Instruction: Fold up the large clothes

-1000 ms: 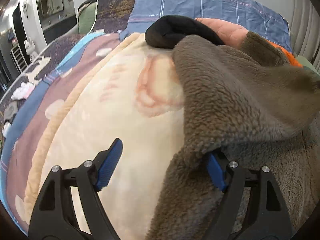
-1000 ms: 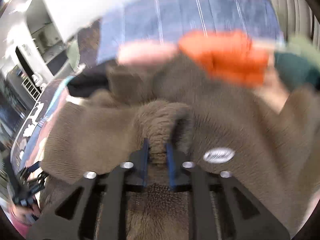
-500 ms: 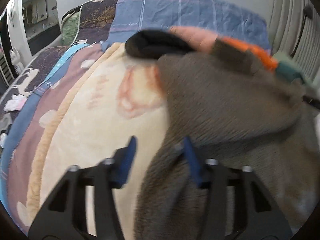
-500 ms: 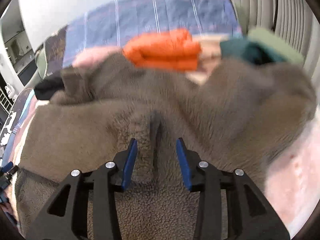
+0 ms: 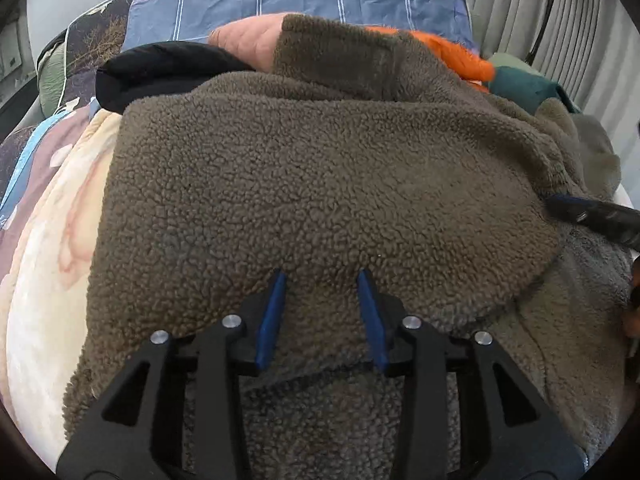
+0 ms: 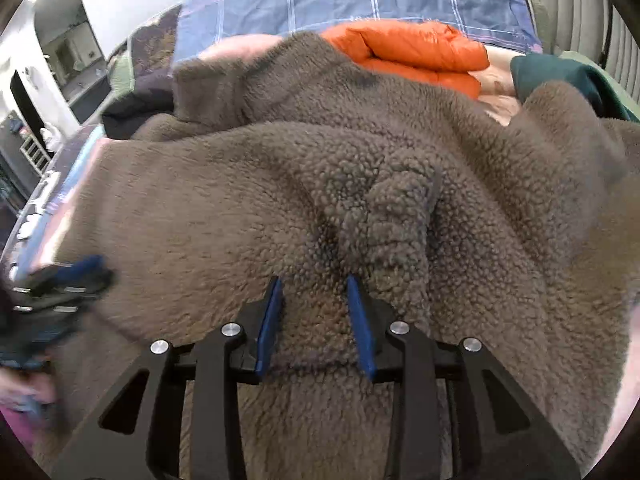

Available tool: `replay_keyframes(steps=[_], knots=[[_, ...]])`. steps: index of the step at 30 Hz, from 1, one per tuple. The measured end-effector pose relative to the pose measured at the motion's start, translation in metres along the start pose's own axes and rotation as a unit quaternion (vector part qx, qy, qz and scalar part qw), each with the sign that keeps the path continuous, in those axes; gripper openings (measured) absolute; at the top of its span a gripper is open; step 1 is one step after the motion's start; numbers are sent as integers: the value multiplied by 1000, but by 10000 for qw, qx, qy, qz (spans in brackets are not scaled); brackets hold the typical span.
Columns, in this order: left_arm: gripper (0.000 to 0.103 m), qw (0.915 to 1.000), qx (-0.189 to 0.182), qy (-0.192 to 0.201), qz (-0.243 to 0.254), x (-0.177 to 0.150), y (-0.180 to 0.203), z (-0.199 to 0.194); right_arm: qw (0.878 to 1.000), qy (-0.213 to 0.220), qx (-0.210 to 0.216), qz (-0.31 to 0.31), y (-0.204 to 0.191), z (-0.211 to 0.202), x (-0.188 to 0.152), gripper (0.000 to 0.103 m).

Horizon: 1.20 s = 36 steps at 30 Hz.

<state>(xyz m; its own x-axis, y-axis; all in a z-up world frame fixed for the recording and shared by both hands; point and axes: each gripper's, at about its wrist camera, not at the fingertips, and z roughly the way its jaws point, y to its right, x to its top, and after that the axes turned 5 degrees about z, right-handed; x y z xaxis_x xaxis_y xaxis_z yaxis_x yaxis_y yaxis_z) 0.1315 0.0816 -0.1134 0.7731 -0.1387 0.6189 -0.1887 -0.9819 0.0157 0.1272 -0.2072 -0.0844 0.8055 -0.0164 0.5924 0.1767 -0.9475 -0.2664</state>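
The brown fleece jacket [image 5: 320,180] lies on the bed, on top of the cream blanket [image 5: 48,280]. It fills the middle of both views and runs long from the left side of the frame to the right. You are at its near long edge, and the rest of it stretches away toward the top of the frame.

Your left gripper [image 5: 322,314] has just been closing. The near edge of the top layer sits between its blue pads, and it looks pinched there.

Your right gripper [image 6: 314,320] has also just been closing a little, but its pads stand apart. The fleece lies flat under and between them and does not look squeezed. I think it holds nothing. A little hump of fleece [image 6: 392,220] stands just past its tips, toward the middle of the frame.

So the left hand has the edge, and the right hand is the one that needs a hold. The hump is right in front of it. The next fold likely goes away from you, toward the folded orange jacket [image 6: 412,52] at the top.
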Motion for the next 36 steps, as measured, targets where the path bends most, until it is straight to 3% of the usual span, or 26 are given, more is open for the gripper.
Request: replay_keyframes(steps=[2,4,6,7,9,12,15,17,19,21,22,23,25,27,30,32,33,36], knots=[[39,9998,-150,74,-128,-3,-6,-1,9984,448,88,346,24,-30,9,37],[40,9993,-265,130,-233,-5,-10,1,9910,1030,-206,832,69,-64,17,55],[40,9993,-263,123,-226,-3,-10,1,9780,1375,-499,1488,123,-87,24,58],[41,9995,-233,119,-198,-3,-9,2,9643,1504,-646,2081,162,-100,26,58],[41,9998,-129,121,-111,-6,-4,2,9187,1732,-597,3500,244,-121,18,58],[42,9999,15,124,1,-7,2,-2,8646,1781,-581,4663,320,-134,2,58],[42,9999,93,115,60,-5,8,-1,8383,1722,-472,5152,371,-131,-8,64],[42,9999,81,115,51,-4,8,-1,8186,1801,-50,5454,388,-124,-13,66],[42,9999,60,122,32,-3,8,-1,8095,1936,74,5542,395,-121,-9,67],[42,9999,54,131,21,-4,8,-1,8156,2058,-97,5407,392,-118,8,53],[42,9999,47,134,16,-5,7,-2,8265,2030,-317,5241,386,-119,16,20],[42,9999,39,140,8,-6,6,-2,8305,1997,-542,5171,383,-120,22,9],[42,9999,30,143,-3,-6,5,-2,8312,2172,-490,5095,374,-123,29,9],[42,9999,30,140,-4,-6,5,-2,8493,2365,-252,4713,349,-132,43,9],[42,9999,21,145,-12,-6,5,-2,9024,2526,213,3486,263,-153,73,9],[42,9999,-19,158,-46,-7,3,-3,9390,2520,509,2284,172,-161,82,9],[43,9998,-50,168,-70,-8,2,-3,9515,2440,645,1759,133,-159,82,9],[43,9994,-194,216,-180,-10,-6,-6,9739,2013,990,333,32,-137,59,16]])
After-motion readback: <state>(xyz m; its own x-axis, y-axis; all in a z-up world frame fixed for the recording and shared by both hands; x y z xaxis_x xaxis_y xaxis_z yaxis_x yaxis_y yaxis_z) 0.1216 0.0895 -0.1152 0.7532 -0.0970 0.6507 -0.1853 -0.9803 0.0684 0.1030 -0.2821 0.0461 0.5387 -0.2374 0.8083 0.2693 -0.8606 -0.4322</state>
